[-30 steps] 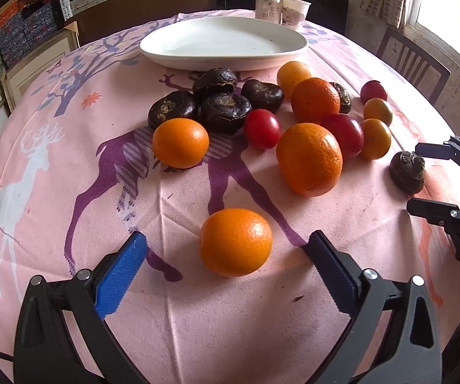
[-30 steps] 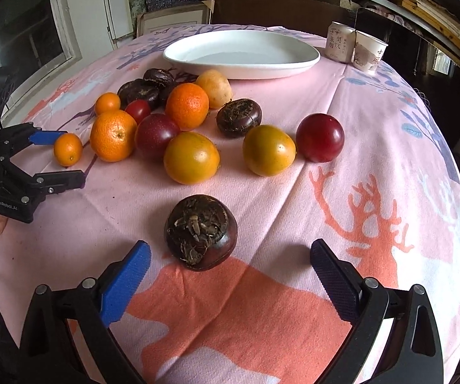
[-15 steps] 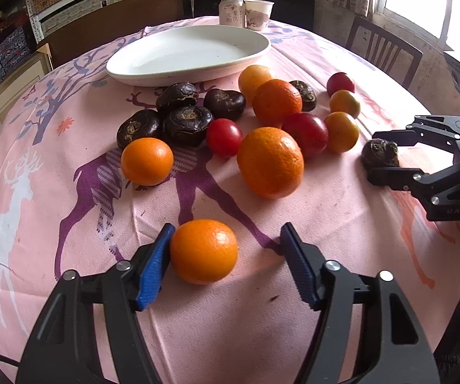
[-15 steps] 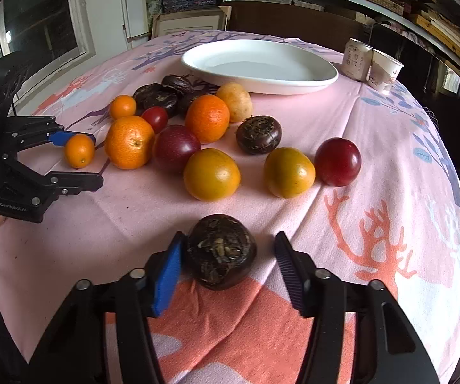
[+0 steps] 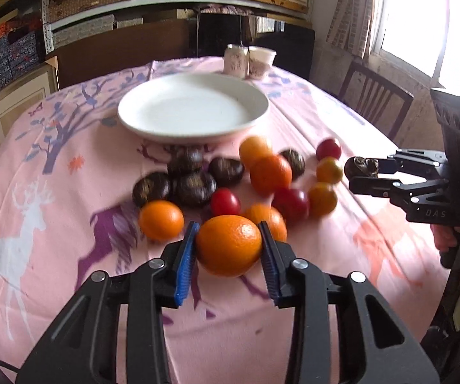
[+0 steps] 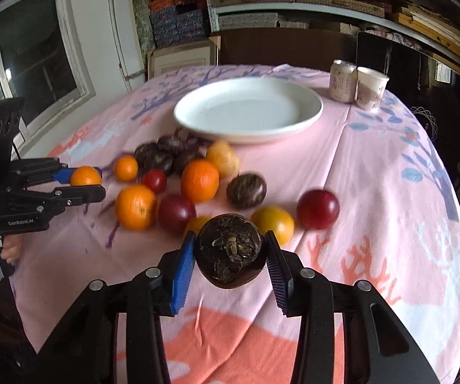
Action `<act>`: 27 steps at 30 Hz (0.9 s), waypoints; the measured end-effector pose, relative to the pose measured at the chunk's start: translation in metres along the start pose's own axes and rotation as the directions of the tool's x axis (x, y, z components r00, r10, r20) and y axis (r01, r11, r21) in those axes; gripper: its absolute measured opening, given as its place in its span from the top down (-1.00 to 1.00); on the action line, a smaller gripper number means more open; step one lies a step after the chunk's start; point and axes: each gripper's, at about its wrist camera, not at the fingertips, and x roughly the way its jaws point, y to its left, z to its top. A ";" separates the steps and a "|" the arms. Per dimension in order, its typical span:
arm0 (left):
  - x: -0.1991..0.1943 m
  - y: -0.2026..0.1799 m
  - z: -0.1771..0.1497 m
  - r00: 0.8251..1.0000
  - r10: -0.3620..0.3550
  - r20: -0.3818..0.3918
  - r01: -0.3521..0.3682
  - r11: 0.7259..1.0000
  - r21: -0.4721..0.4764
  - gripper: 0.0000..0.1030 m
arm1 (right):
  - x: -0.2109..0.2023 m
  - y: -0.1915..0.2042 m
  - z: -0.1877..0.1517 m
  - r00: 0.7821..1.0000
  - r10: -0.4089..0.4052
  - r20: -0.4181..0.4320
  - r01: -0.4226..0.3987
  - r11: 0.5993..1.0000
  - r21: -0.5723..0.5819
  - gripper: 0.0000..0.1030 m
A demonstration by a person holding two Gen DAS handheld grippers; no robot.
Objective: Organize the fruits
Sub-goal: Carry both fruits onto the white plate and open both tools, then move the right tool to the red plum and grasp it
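Observation:
My left gripper (image 5: 228, 254) is shut on an orange (image 5: 229, 244) and holds it above the pink tablecloth; it also shows in the right wrist view (image 6: 82, 180). My right gripper (image 6: 230, 257) is shut on a dark brown fruit (image 6: 229, 250), lifted off the cloth; it also shows in the left wrist view (image 5: 363, 171). A heap of oranges (image 5: 161, 220), red fruits (image 5: 225, 201) and dark fruits (image 5: 194, 188) lies mid-table. An empty white plate (image 5: 194, 134) stands behind the heap.
A can (image 6: 342, 80) and a paper cup (image 6: 369, 88) stand at the table's far edge behind the plate. A dark chair (image 5: 377, 102) stands at the right of the table. Shelves with boxes line the back wall.
Both grippers closed on their fruit and lifted: the left took the near orange, the right took the dark fruit. Both views now look from higher up.

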 end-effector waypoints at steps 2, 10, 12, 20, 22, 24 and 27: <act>0.005 0.004 0.031 0.999 0.015 0.048 -0.014 1.000 -0.013 0.29 | 0.001 -0.005 0.027 0.998 0.004 0.056 -0.005 1.000 0.027 0.16; 0.089 0.031 0.099 0.999 0.037 0.011 -0.036 0.993 -0.109 0.29 | 0.081 -0.020 0.102 0.998 0.015 0.054 -0.021 0.992 0.123 0.16; 0.100 0.037 0.102 1.000 0.025 0.011 -0.023 0.991 -0.132 0.29 | 0.099 -0.027 0.109 0.999 0.022 0.047 -0.029 0.987 0.156 0.15; 0.082 0.059 0.092 0.994 0.020 0.104 0.002 0.977 -0.212 -0.40 | 0.101 -0.045 0.106 0.994 0.027 0.109 -0.049 0.978 0.205 -0.27; 0.067 0.067 0.082 0.990 0.045 0.136 -0.011 0.970 -0.245 -0.65 | 0.086 -0.051 0.100 0.990 0.026 0.140 -0.057 0.973 0.225 -0.27; 0.051 0.077 0.067 0.982 0.098 0.162 -0.049 0.958 -0.283 -0.77 | 0.071 -0.058 0.089 0.986 0.010 0.164 -0.050 0.968 0.244 -0.30; 0.036 0.095 0.037 0.978 0.154 0.143 -0.097 0.933 -0.346 -0.80 | 0.051 -0.070 0.062 0.982 -0.030 0.185 -0.025 0.957 0.290 -0.45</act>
